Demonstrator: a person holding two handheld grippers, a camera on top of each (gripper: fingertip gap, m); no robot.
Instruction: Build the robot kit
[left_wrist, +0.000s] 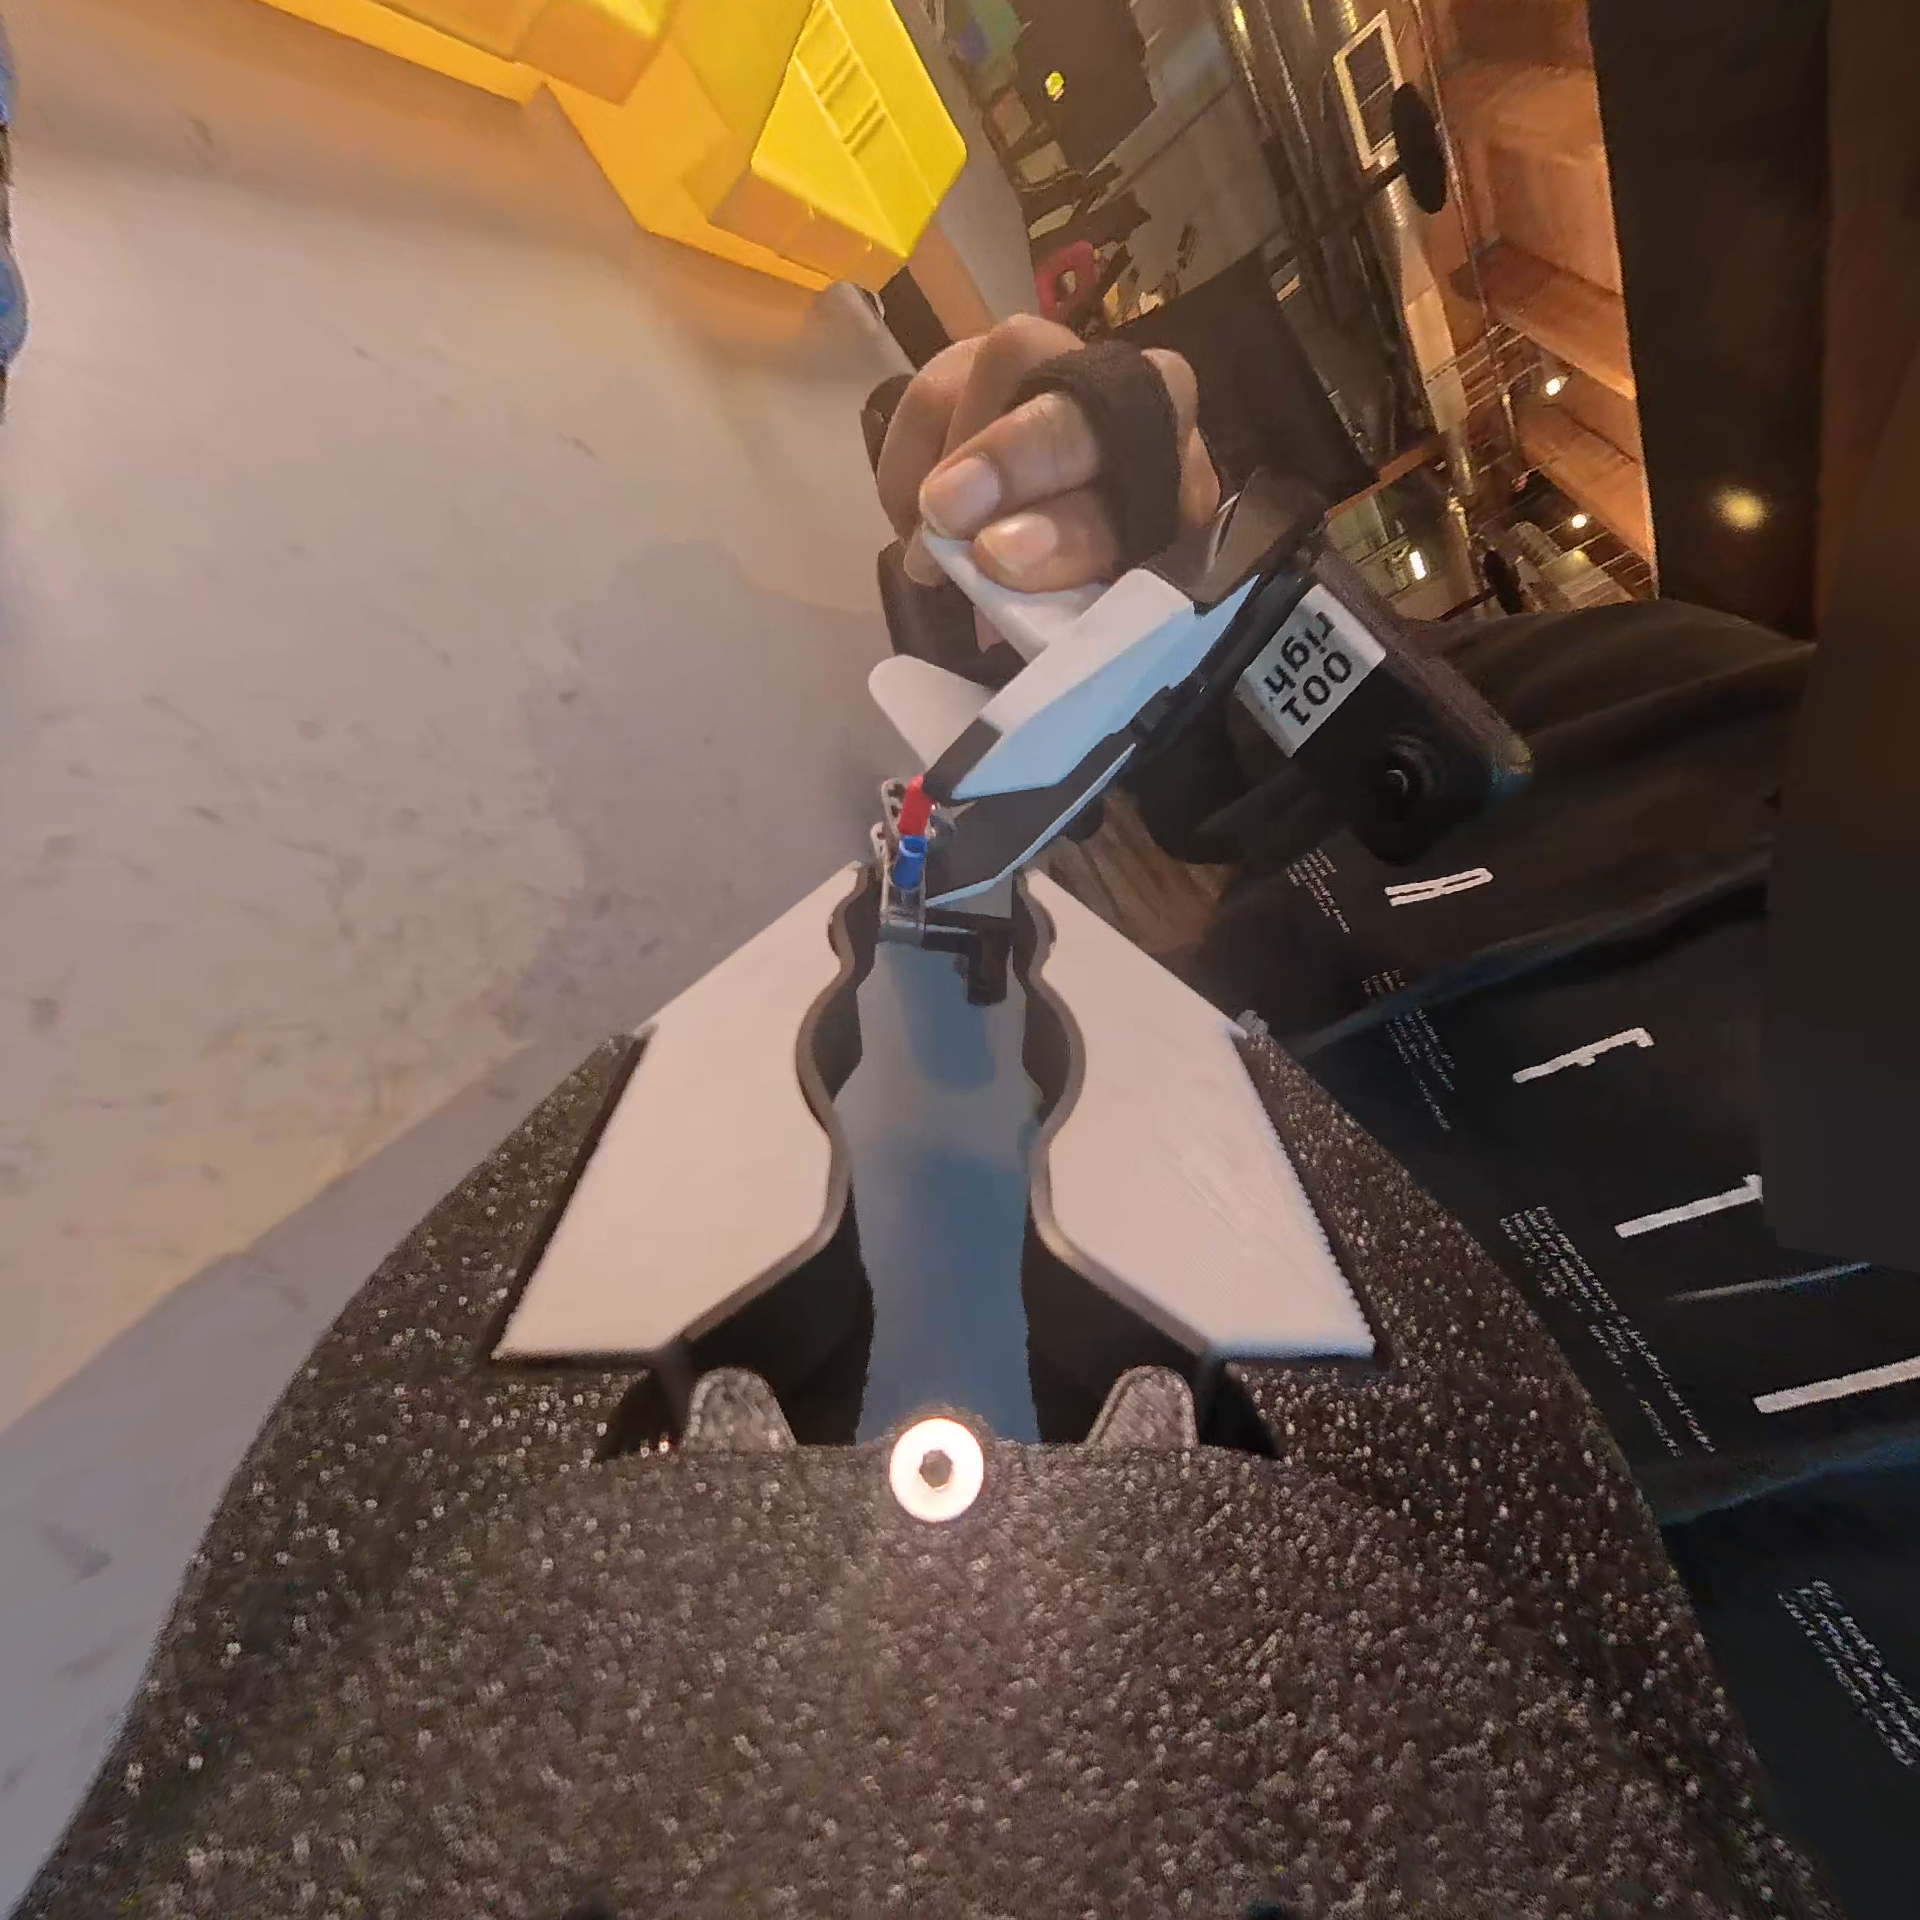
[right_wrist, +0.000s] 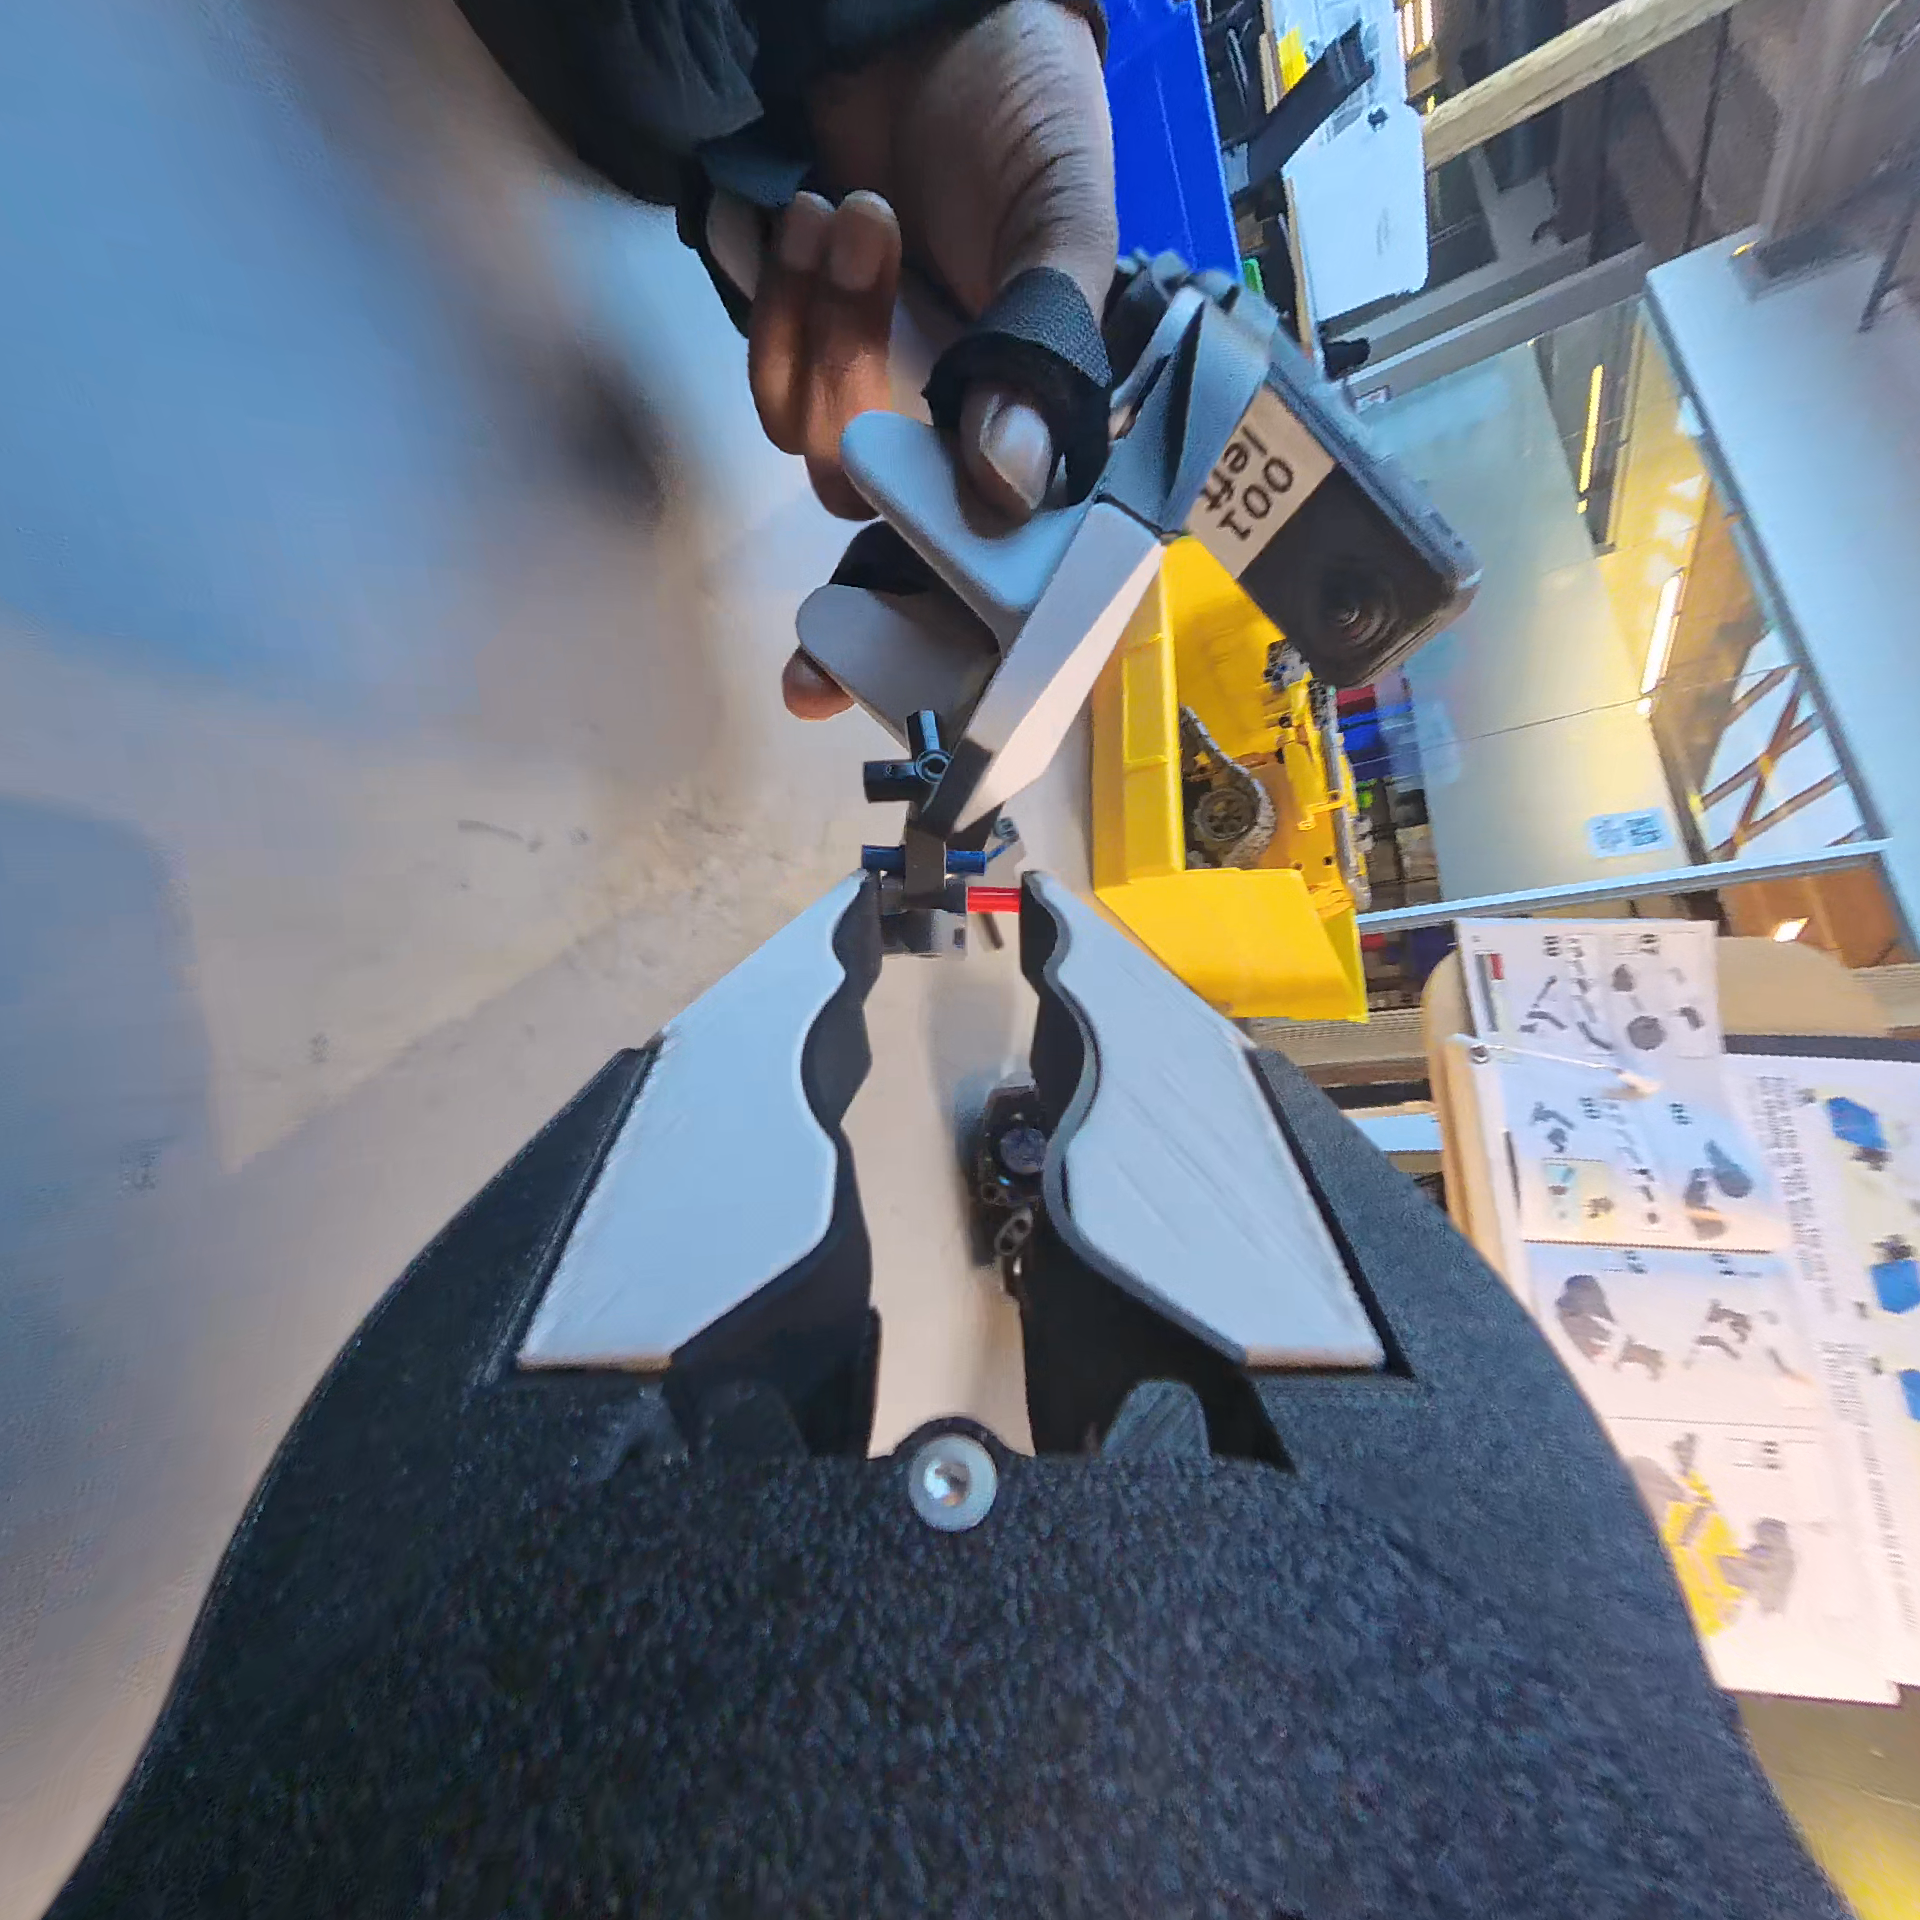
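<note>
A small toy-brick assembly (right_wrist: 923, 883) of grey, black, blue and red pieces is held in the air between both grippers. My left gripper (left_wrist: 940, 894) is shut on its black connector (left_wrist: 977, 951) and grey beam (left_wrist: 899, 899). My right gripper (right_wrist: 945, 888) closes on it from the other side: the grey block (right_wrist: 930, 930) touches one fingertip and the red pin (right_wrist: 992, 899) touches the other. In the left wrist view the right gripper (left_wrist: 935, 831) comes in from the upper right, with the red pin (left_wrist: 914, 802) and a blue pin (left_wrist: 910, 858) between its tips. In the right wrist view the left gripper (right_wrist: 930, 826) comes in from above.
The white table (left_wrist: 312, 623) lies below. Yellow bins (left_wrist: 831, 156) stand at its far edge; one (right_wrist: 1226, 831) holds a yellow model. Printed instruction sheets (right_wrist: 1662, 1247) lie at the right. Loose dark pieces (right_wrist: 1013, 1164) lie under my right gripper. A person's hands (left_wrist: 1018, 468) hold the grippers. My left and right fingertips are right by each other.
</note>
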